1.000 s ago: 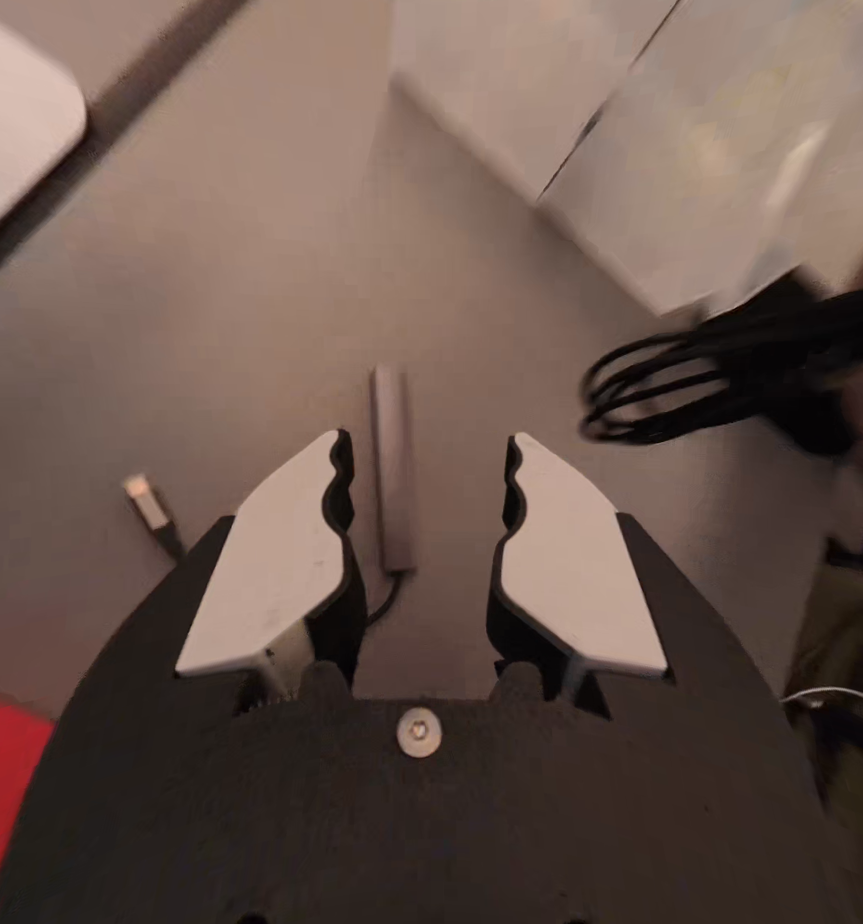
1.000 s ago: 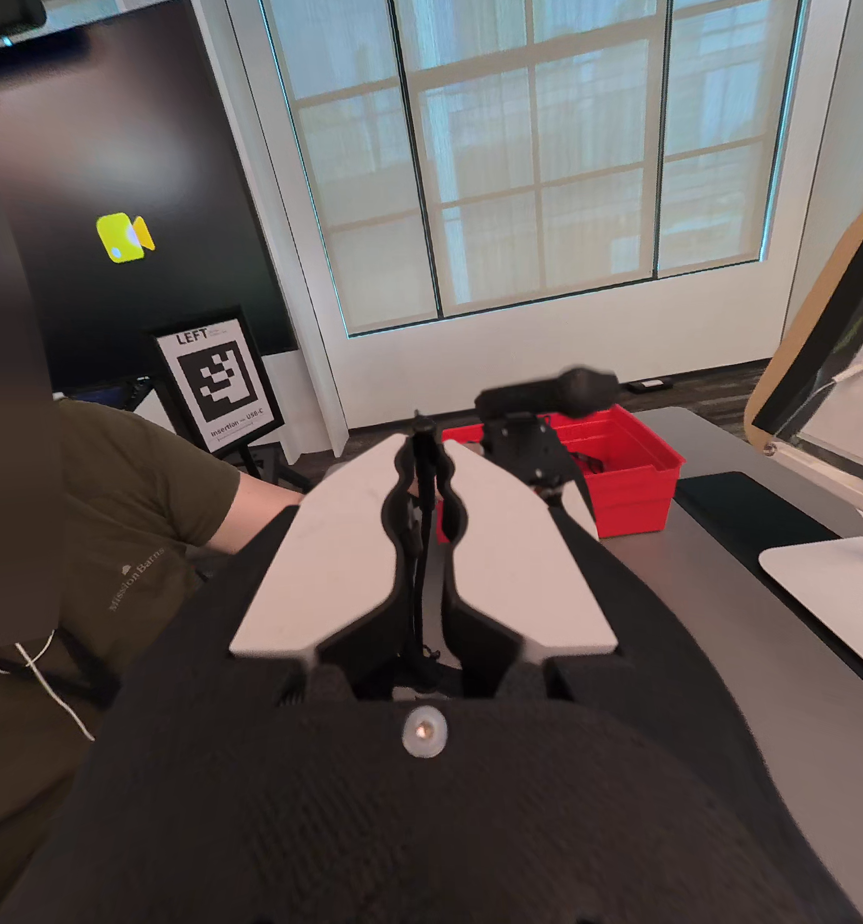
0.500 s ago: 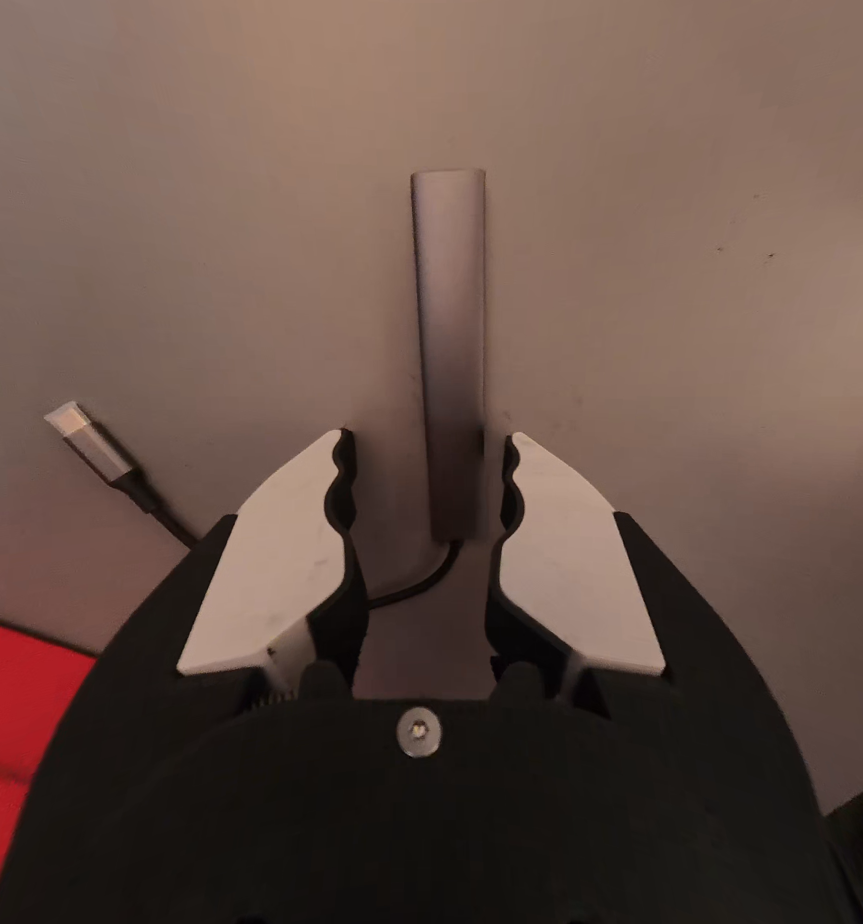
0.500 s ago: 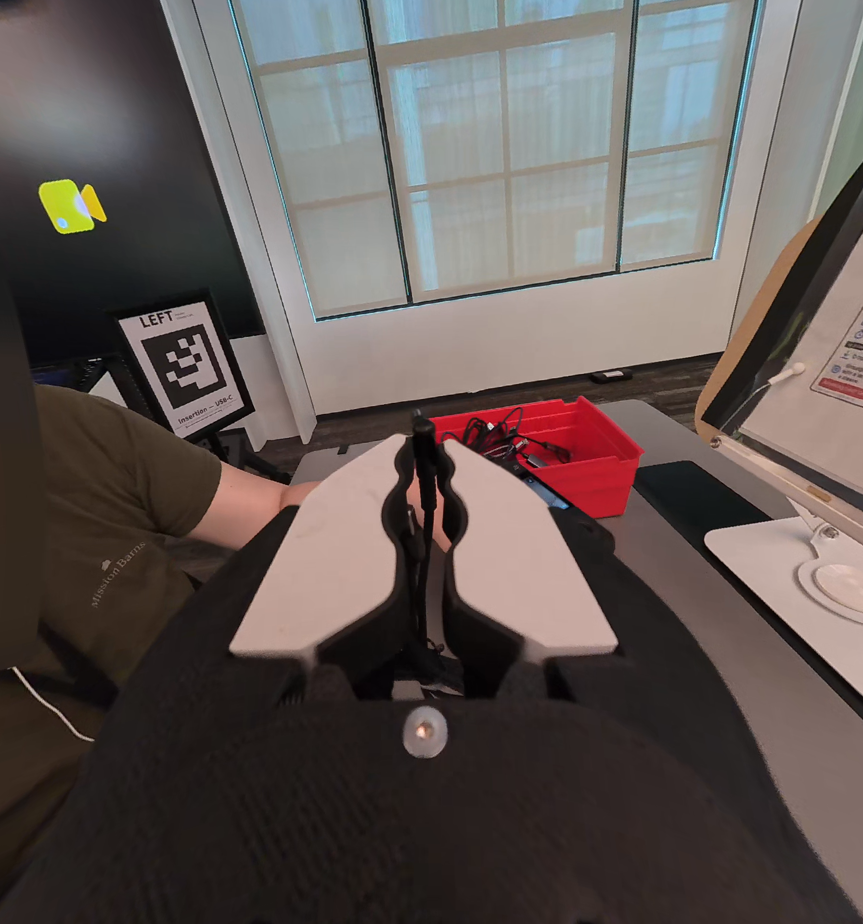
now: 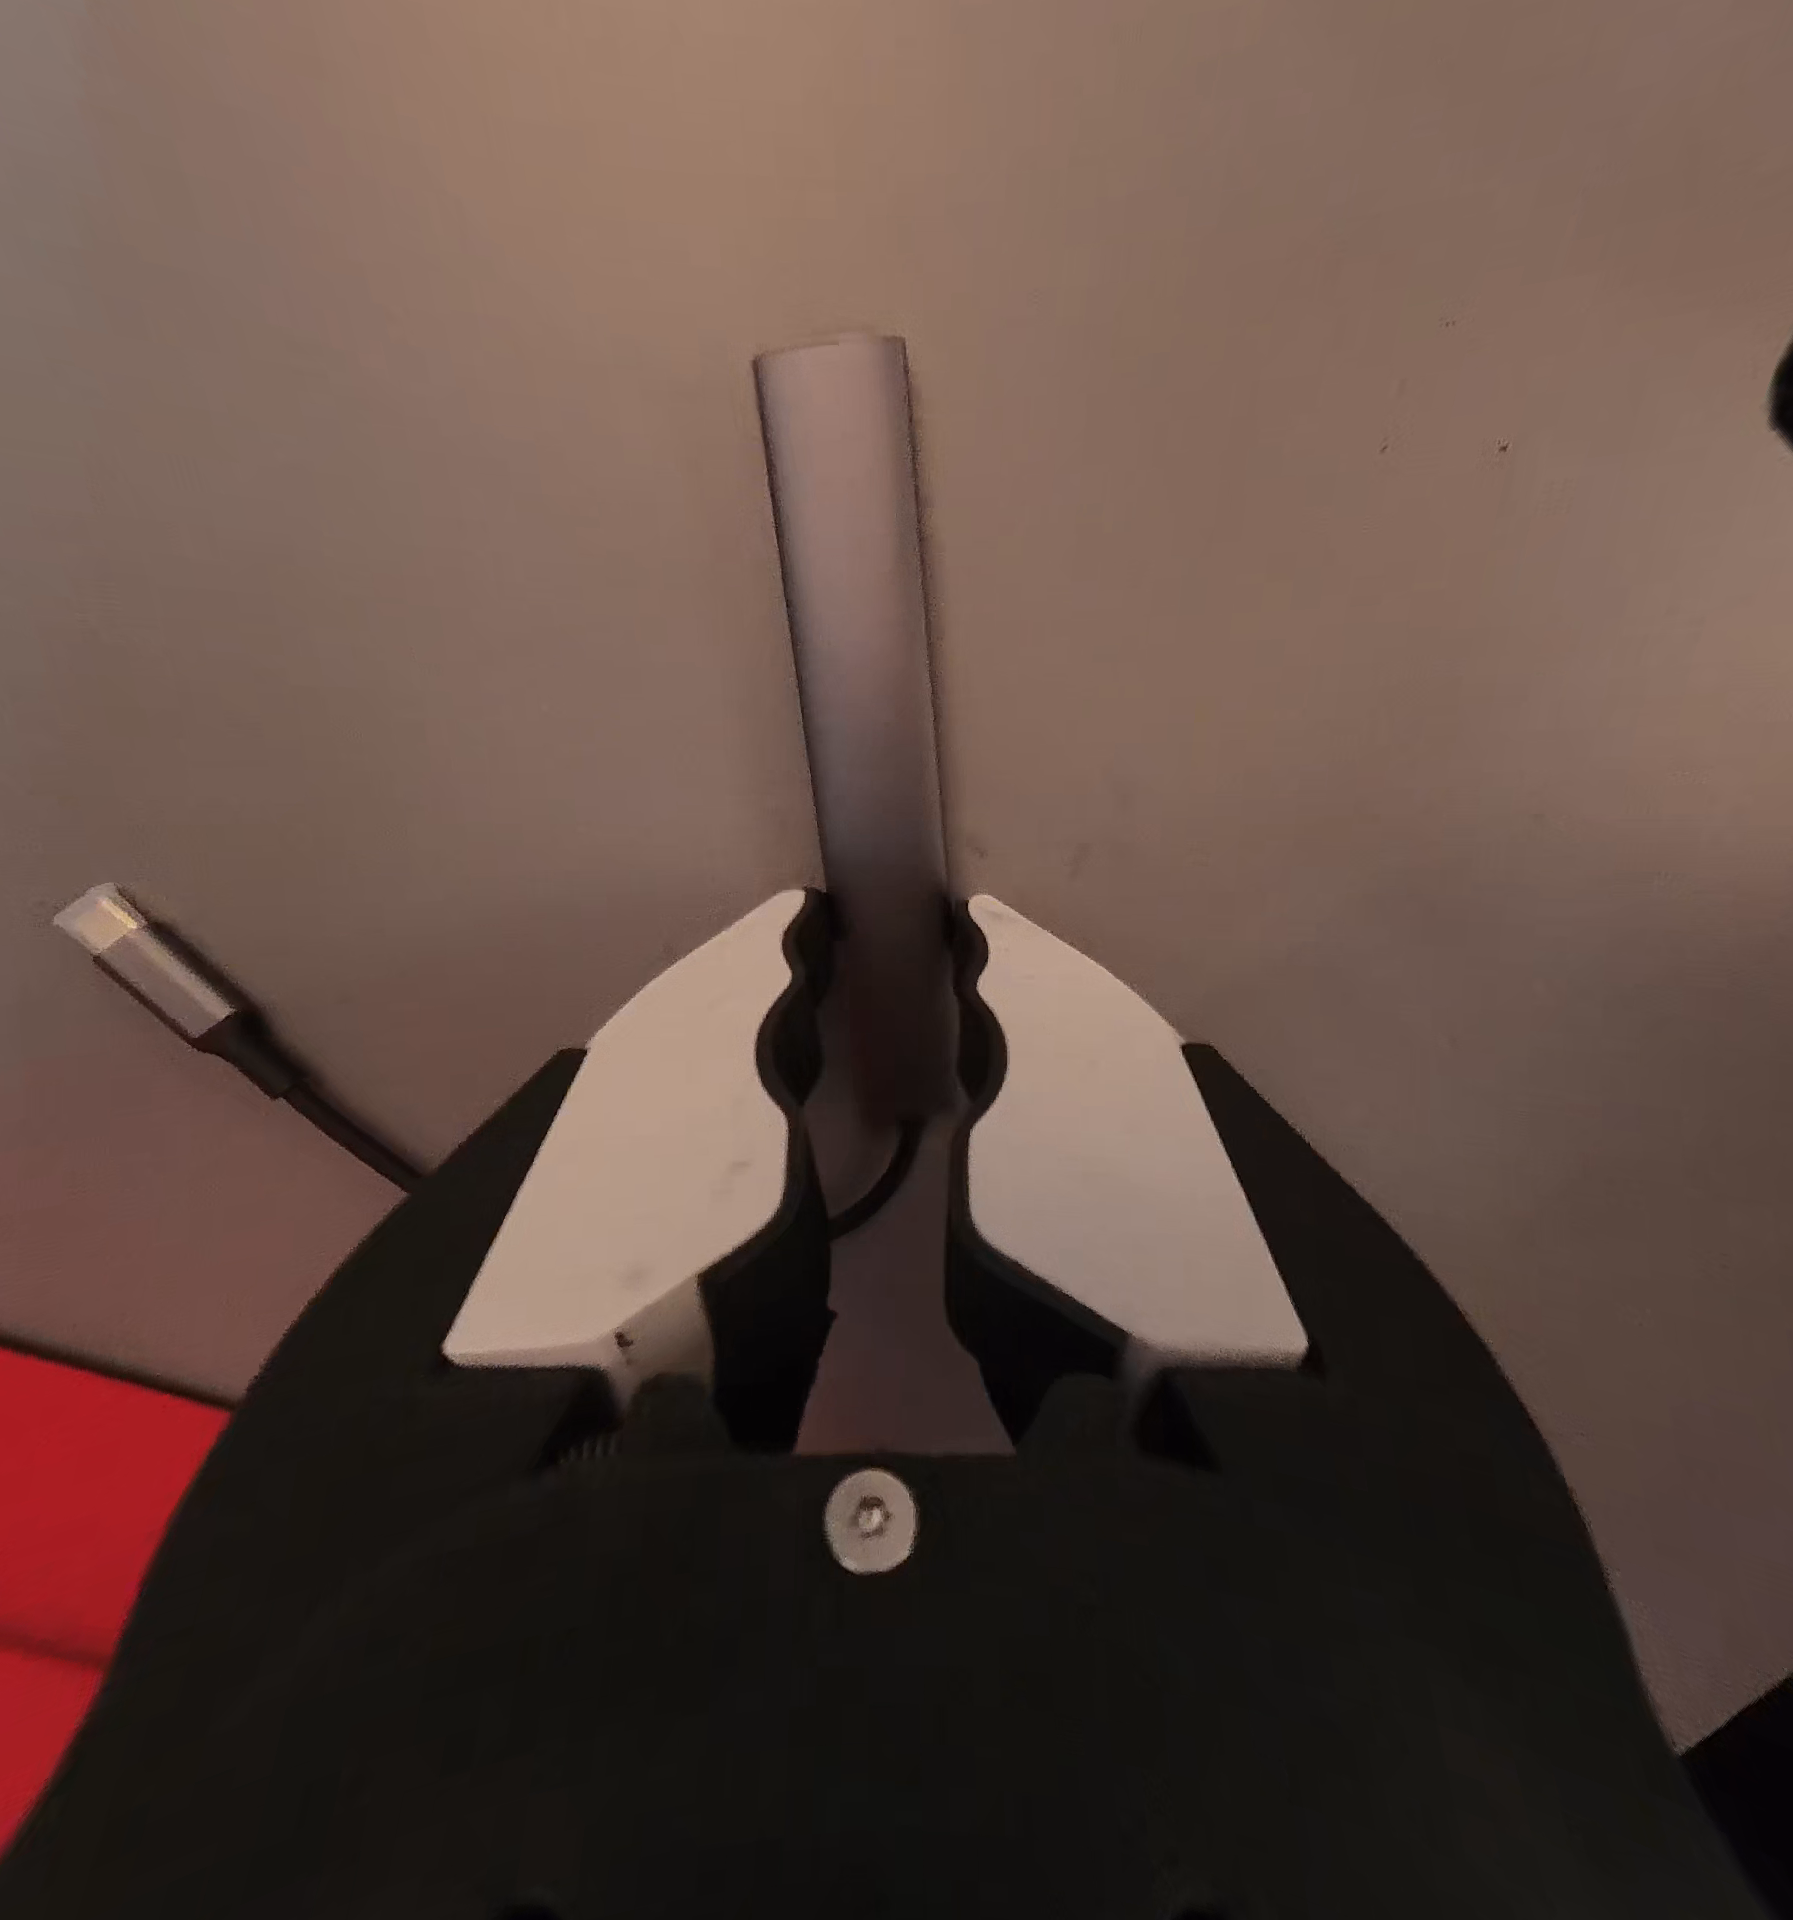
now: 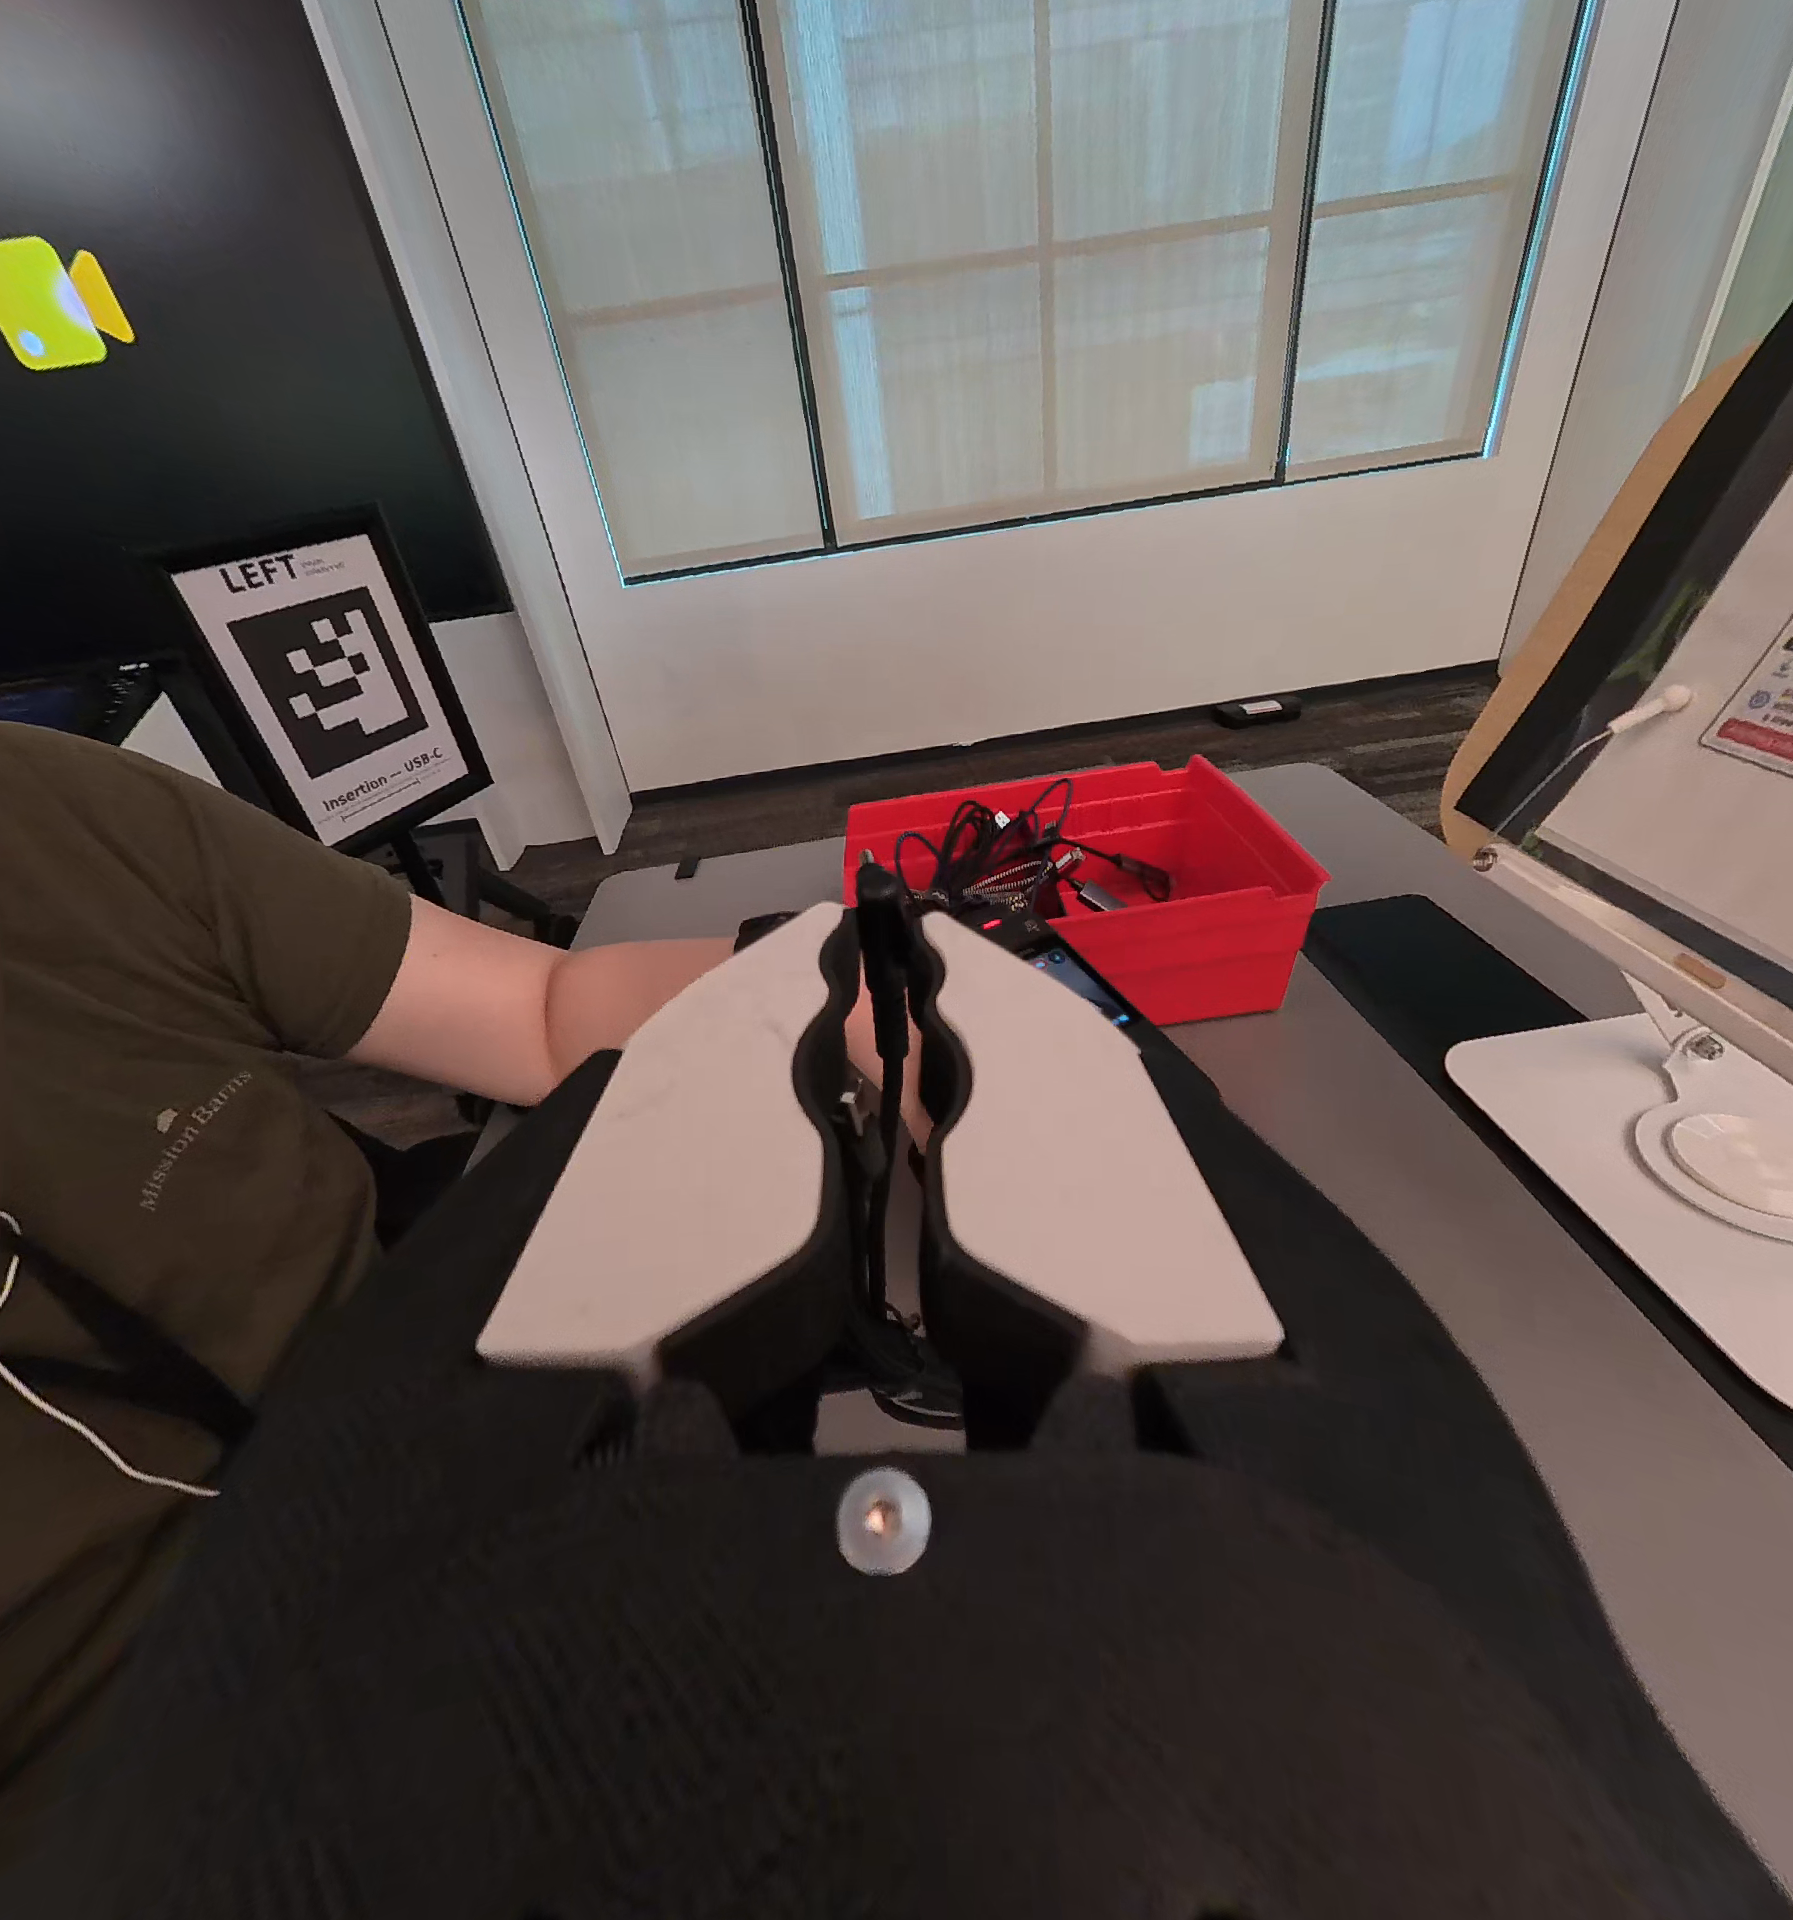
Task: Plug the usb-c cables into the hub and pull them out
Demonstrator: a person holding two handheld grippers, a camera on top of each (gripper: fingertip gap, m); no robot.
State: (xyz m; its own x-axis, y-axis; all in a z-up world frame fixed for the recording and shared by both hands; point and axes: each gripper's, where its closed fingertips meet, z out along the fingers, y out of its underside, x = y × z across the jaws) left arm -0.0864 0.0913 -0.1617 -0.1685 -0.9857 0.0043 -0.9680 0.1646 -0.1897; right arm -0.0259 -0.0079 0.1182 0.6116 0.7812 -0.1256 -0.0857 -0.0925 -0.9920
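A slim grey hub [image 5: 850, 623] lies on the grey table, pointing away from me. My left gripper [image 5: 887, 914] is shut on the hub's near end; the hub's own short cable curls between the fingers, and its silver plug [image 5: 149, 971] lies on the table to the left. My right gripper [image 6: 881, 925] is held up in the air and is shut on a black usb-c cable [image 6: 884, 977], whose plug tip sticks up past the fingertips. The rest of that cable hangs down between the fingers.
A red bin [image 6: 1183, 935] with several tangled cables stands on the table beyond my right gripper. A white monitor stand base [image 6: 1640, 1174] and a screen are at the right. A person's arm [image 6: 518, 997] reaches in from the left. A red corner [image 5: 40, 1507] shows at lower left. My hands' fingertips stand some 30 centimeters from each other.
My left gripper came down over the hub and closed on its near end. My right gripper stayed shut on the black cable while its view tilted and shifted slightly.
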